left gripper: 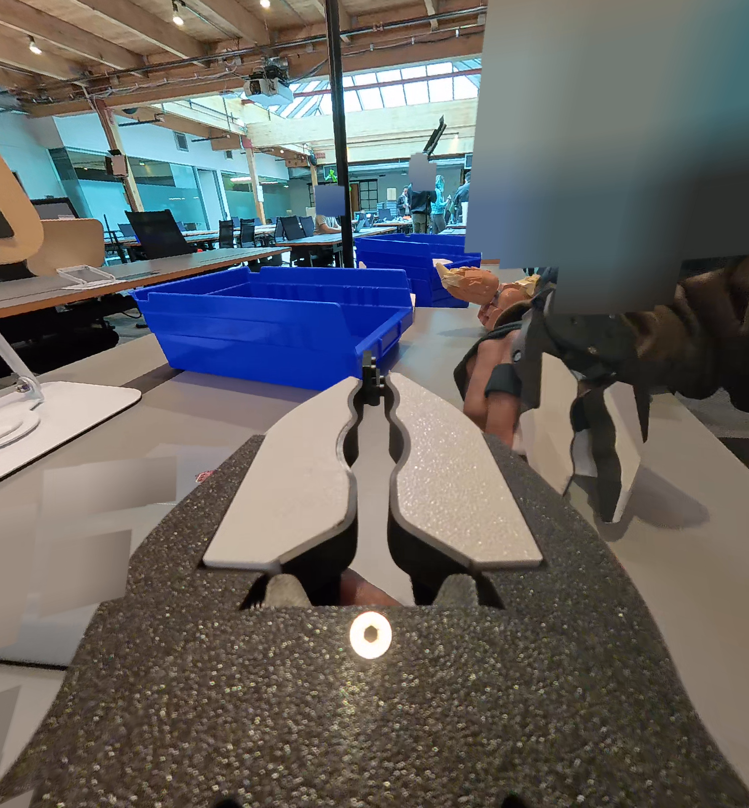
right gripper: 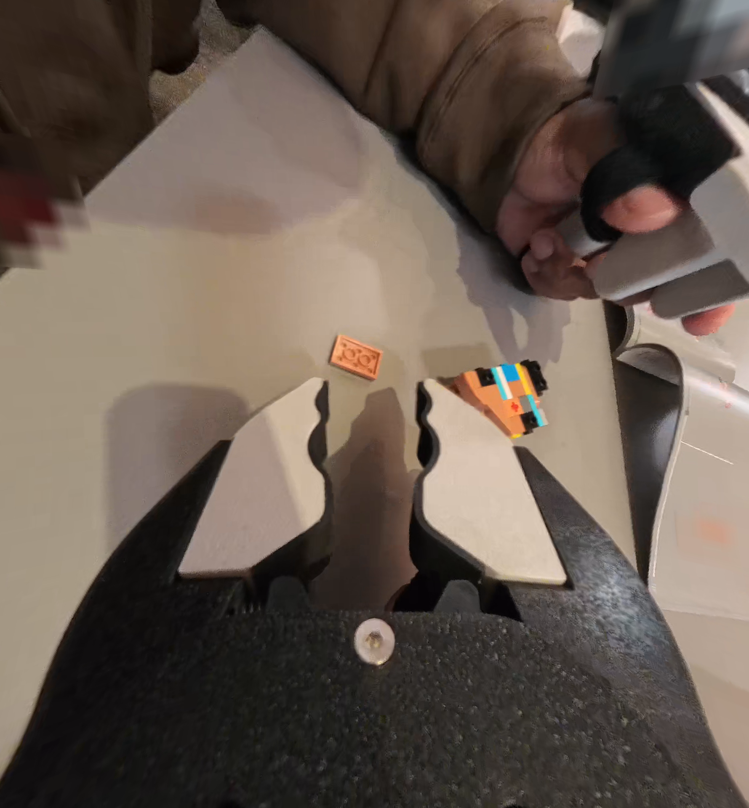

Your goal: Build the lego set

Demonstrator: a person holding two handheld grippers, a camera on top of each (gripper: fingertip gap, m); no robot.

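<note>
My left gripper [left gripper: 373, 384] is shut on a small black lego piece [left gripper: 371, 377] held at its fingertips above the grey table [left gripper: 241, 419]. My right gripper [right gripper: 372, 384] is open and empty, pointing down at the table [right gripper: 189, 328]. A small orange plate [right gripper: 357, 357] lies upside down just beyond its left fingertip. A partly built orange lego model [right gripper: 506, 400] with blue, white, yellow and black pieces lies by its right fingertip. The right gripper also shows in the left wrist view [left gripper: 600, 503], at the right.
A blue bin [left gripper: 276, 323] stands on the table ahead of the left gripper, with another blue bin [left gripper: 412, 258] behind it. An orange lego figure [left gripper: 477, 284] lies near them. A white stand base [left gripper: 49, 415] sits at the left. The person's hand [right gripper: 556, 218] holds the other gripper.
</note>
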